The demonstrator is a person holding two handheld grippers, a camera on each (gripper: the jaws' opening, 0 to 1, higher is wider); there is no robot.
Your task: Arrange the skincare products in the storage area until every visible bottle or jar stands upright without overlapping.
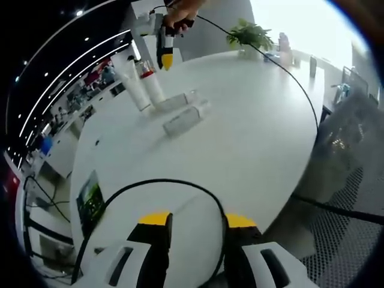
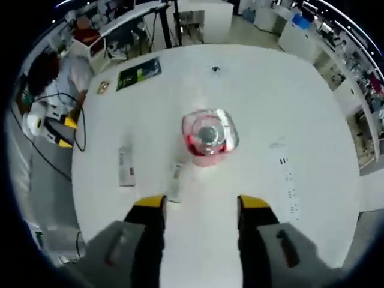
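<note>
Right gripper (image 2: pixel 201 207), jaws apart and empty, hovers above the upright red-capped bottle (image 2: pixel 208 139); two boxes (image 2: pixel 126 167) beside it lie flat; next: stand them up; left gripper (image 1: pixel 198 225) also apart, empty.

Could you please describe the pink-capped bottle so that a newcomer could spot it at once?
On the round white table, look just ahead of the right tongs. The pink-capped bottle stands upright there, seen from above; the two pale tubes beside it lie flat.
</note>
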